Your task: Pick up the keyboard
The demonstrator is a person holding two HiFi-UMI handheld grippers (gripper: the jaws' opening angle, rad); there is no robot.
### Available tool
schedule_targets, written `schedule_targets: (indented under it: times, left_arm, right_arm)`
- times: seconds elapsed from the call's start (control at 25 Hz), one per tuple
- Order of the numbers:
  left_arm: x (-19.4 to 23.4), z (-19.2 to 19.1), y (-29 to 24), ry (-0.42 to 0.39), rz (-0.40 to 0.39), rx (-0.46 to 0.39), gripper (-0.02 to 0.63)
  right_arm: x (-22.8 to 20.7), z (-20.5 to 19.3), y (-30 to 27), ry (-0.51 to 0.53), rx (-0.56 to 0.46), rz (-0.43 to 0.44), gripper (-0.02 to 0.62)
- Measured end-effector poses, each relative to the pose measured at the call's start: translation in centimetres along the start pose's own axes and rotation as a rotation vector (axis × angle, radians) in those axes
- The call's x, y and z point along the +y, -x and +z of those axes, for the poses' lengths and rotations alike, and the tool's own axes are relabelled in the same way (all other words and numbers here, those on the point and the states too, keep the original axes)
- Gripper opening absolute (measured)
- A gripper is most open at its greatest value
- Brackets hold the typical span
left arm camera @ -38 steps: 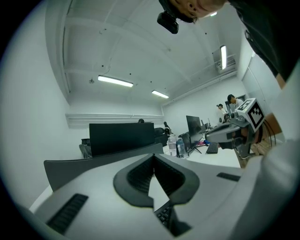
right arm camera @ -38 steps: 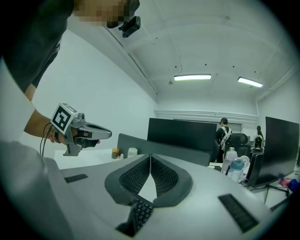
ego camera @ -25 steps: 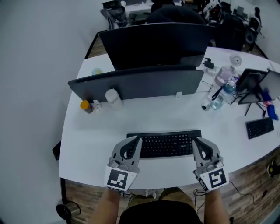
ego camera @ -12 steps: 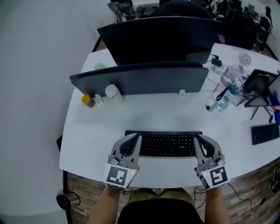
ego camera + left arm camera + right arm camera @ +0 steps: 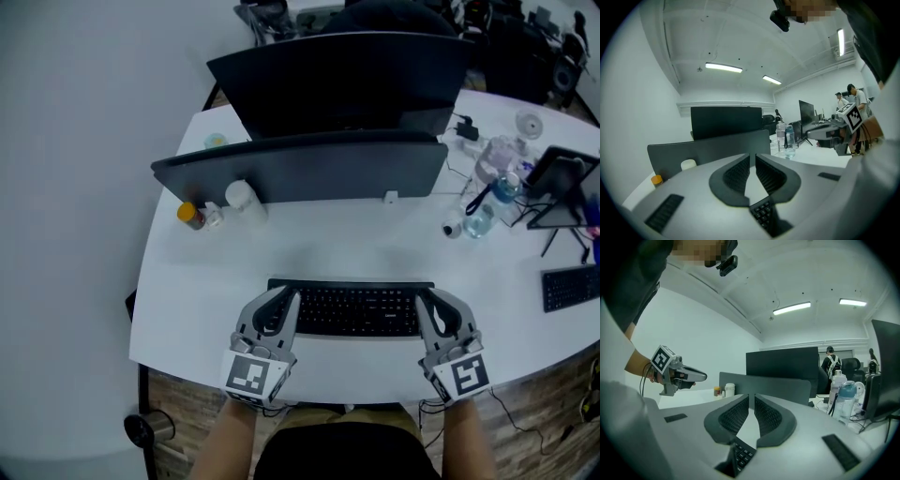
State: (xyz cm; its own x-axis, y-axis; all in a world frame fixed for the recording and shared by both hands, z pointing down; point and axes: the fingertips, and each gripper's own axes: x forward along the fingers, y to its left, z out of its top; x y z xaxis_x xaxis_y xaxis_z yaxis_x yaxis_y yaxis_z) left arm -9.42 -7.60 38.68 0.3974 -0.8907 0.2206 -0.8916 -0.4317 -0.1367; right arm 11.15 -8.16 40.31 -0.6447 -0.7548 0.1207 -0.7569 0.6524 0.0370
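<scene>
A white curved surface [image 5: 328, 248] is filling the head view, and a long dark divider panel [image 5: 309, 173] is standing across its far half with a black monitor [image 5: 347, 80] rising behind it. The black keyboard [image 5: 356, 309] is lying flat near the middle of the surface's near edge, running parallel to it. The left gripper [image 5: 292, 298] is resting over the keyboard's left end and the right gripper [image 5: 422, 300] over its right end, both pointing toward the far edge. In each gripper view the jaws are sitting together with their tips meeting and nothing between them, while the keys are showing just below; whether the tips are pressing on the keyboard is hard to tell. A second, smaller keyboard [image 5: 570, 286] is lying at the right edge. A clear bottle [image 5: 483, 217] is standing toward the far right corner, and a white cup [image 5: 241, 195] and an orange-capped jar [image 5: 190, 215] are sitting near the left edge against the divider
</scene>
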Motion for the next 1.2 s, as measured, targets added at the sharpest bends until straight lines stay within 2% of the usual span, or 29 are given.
schedule_targets:
  times: [0.12, 0.4, 0.64, 0.96, 1.2]
  left_arm:
    - [0.3, -0.9, -0.3, 0.005, -0.019, 0.022, 0.112]
    - [1.4, -4.0, -0.9, 0.022, -0.057, 0.106, 0.175]
    - [2.2, -7.3, -1.0, 0.057, -0.067, 0.185, 0.269]
    - [3.6, -11.3, -1.8, 0.101, -0.063, 0.276, 0.316]
    - [4.3, -13.9, -2.1, 0.112, -0.026, 0.334, 0.336]
  right_arm:
    - [-0.3, -0.6, -0.3, -0.006, 0.022, -0.012, 0.058]
    - [-1.4, -2.6, -0.4, -0.041, 0.119, -0.071, 0.155]
    - [-2.4, -5.2, 0.0, -0.095, 0.171, -0.114, 0.255]
    - [-3.8, -8.8, -0.4, -0.138, 0.272, -0.140, 0.299]
    - [-4.7, -11.4, -0.7, -0.162, 0.338, -0.139, 0.307]
